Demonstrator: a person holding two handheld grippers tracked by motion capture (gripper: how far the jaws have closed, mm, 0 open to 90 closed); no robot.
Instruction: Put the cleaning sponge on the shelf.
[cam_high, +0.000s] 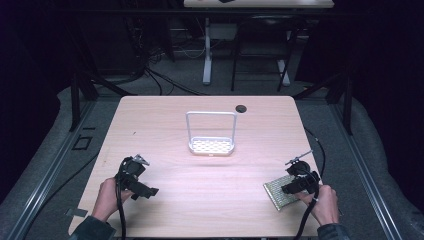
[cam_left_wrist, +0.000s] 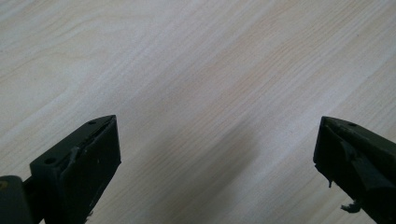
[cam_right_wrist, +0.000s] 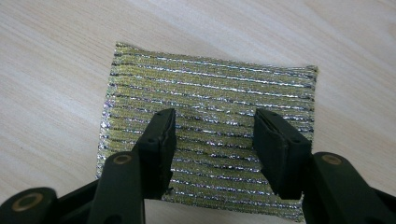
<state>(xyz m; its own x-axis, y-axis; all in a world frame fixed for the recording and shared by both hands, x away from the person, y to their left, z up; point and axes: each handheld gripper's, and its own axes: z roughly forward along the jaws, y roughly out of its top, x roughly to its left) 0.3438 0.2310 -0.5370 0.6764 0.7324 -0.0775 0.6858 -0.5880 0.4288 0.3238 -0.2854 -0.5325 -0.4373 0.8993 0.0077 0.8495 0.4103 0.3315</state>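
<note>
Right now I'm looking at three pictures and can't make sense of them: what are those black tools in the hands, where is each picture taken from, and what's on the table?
No robot here: a person holds a black two-jaw gripper in each hand. The wide picture comes from a camera above the light wooden table, showing the left gripper and the right gripper. The other two pictures come from small cameras riding on the grippers, looking along their jaws.

On the table stand a small white rack with a perforated base and a tall hoop handle, and a flat, shiny gold-and-silver striped scouring pad.

The left gripper's jaws stand wide open over bare wood. The right gripper's jaws sit half open over the pad; whether they touch it I cannot tell. Nothing is lifted.
</note>
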